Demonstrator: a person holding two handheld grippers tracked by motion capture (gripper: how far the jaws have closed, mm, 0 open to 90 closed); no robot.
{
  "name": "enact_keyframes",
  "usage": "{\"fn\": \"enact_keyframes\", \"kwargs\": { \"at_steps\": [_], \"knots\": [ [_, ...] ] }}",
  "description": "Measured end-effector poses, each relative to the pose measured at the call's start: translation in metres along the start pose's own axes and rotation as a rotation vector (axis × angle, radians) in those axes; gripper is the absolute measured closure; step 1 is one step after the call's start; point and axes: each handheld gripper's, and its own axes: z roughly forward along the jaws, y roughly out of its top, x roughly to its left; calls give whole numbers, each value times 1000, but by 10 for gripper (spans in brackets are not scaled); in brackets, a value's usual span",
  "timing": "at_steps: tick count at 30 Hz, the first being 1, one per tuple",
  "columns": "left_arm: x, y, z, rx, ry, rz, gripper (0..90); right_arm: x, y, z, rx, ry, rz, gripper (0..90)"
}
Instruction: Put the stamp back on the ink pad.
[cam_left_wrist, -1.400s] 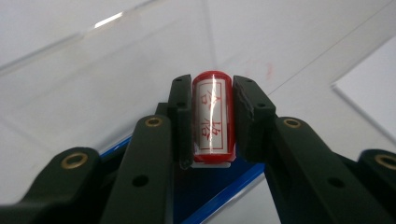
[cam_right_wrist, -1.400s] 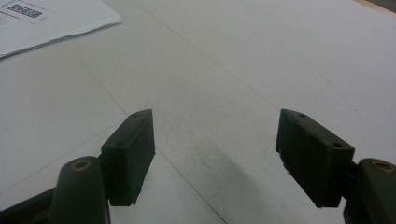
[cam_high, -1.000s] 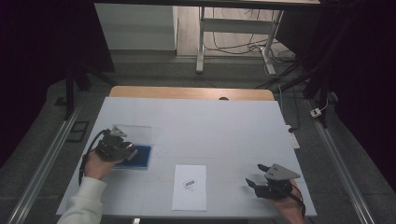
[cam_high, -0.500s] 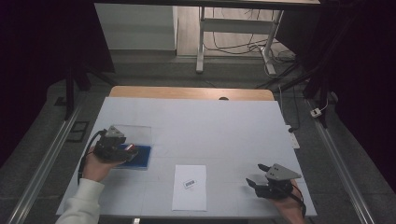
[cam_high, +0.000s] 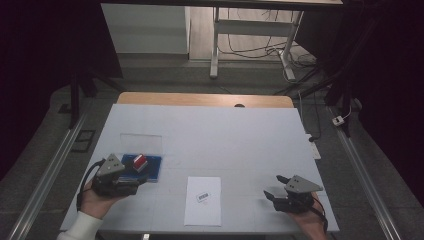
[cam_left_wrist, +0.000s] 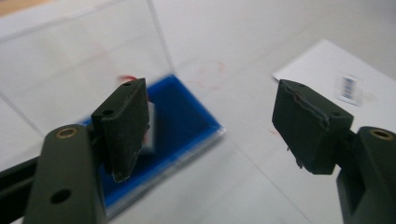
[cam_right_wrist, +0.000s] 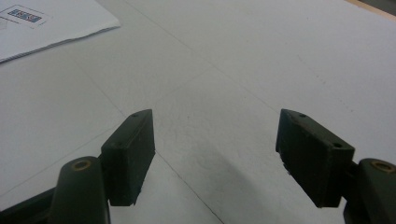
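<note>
The left tongs (cam_high: 141, 179) stand wide apart with nothing between the pads, their jaws having just been opening. They sit just short of the red stamp (cam_high: 139, 161), which rests on the blue ink pad (cam_high: 151, 167) at the table's (cam_high: 240, 135) left side. The stamp lies ahead of the left tongs; the pad's long axis runs across the table, its clear lid (cam_high: 141, 141) beyond it. The left hand (cam_high: 95, 201) is plainly the nearer one. The right tongs (cam_high: 272, 193) are likewise open and empty, well apart at the right. The white sheet (cam_high: 202, 201) lies between the two hands. The left gripper view has the stamp (cam_left_wrist: 148, 128) half hidden behind a pad, but shows faint red smudges (cam_left_wrist: 210, 74) on the table.
</note>
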Motion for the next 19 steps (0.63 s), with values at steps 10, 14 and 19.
{"fn": "enact_keyframes", "kwargs": {
  "at_steps": [10, 14, 19],
  "knots": [
    [-17, -13, 2, -19, -46, 5, 275, -1, 0, 1, -9, 1, 6, 275],
    [-18, -15, 4, -17, -47, 4, 277, -2, -1, -1, -15, 2, 6, 276],
    [-18, -16, 5, -13, -49, 6, 278, -2, 0, -1, -18, 4, 2, 276]
  ]
}}
